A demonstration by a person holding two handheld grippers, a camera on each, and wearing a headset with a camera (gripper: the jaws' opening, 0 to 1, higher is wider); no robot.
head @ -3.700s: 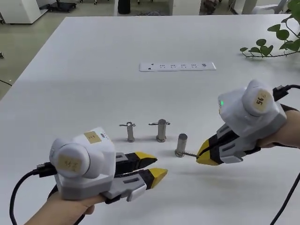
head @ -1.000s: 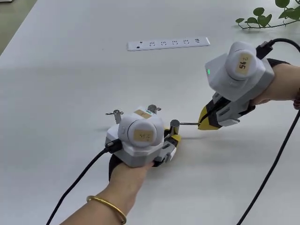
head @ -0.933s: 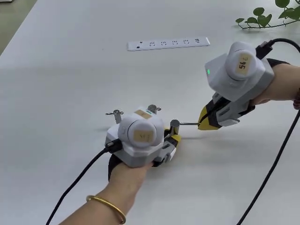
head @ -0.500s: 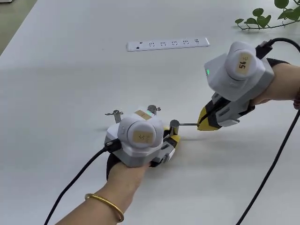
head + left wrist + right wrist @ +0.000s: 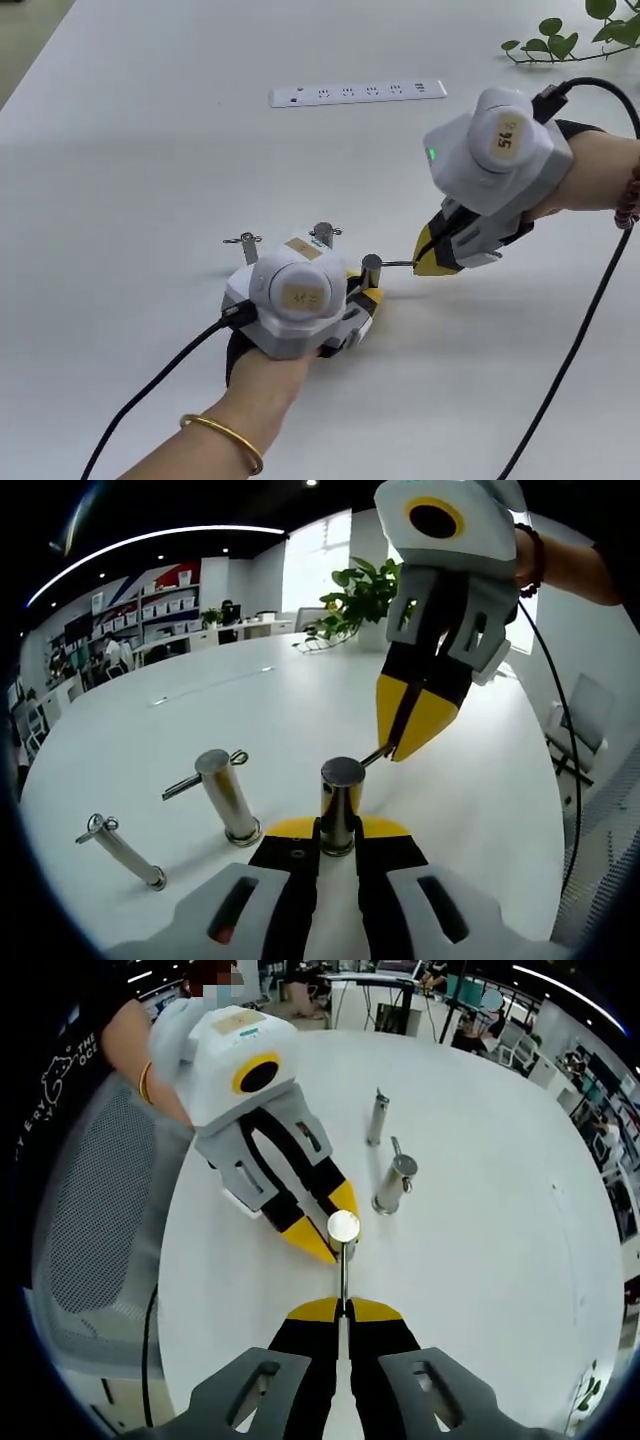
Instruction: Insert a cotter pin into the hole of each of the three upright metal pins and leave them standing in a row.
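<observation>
The table (image 5: pixel 150 180) carries three upright pins in a row. The left gripper (image 5: pixel 368 297) has its jaws closed on the lower shank of the near pin (image 5: pixel 341 800) and holds it vertical on the tabletop; in the left gripper view the yellow tips sit on both sides of the pin, just above its base. The right gripper (image 5: pixel 420 262) lies at 3 o'clock of this pin in the head view, its jaws closed tight on the loose cotter (image 5: pixel 343 1275), which runs level from the tips to the pin's side just below the head. The cotter's free end touches the pin; whether it has entered the hole cannot be told. The middle pin (image 5: pixel 323 233) stands at 10 o'clock of the near pin, and the far pin (image 5: pixel 248 243) at 9 o'clock of the middle one. Each has a fitted cotter (image 5: pixel 200 777) across its head. A power strip (image 5: pixel 358 93) lies at 12 o'clock, well apart from the row.
</observation>
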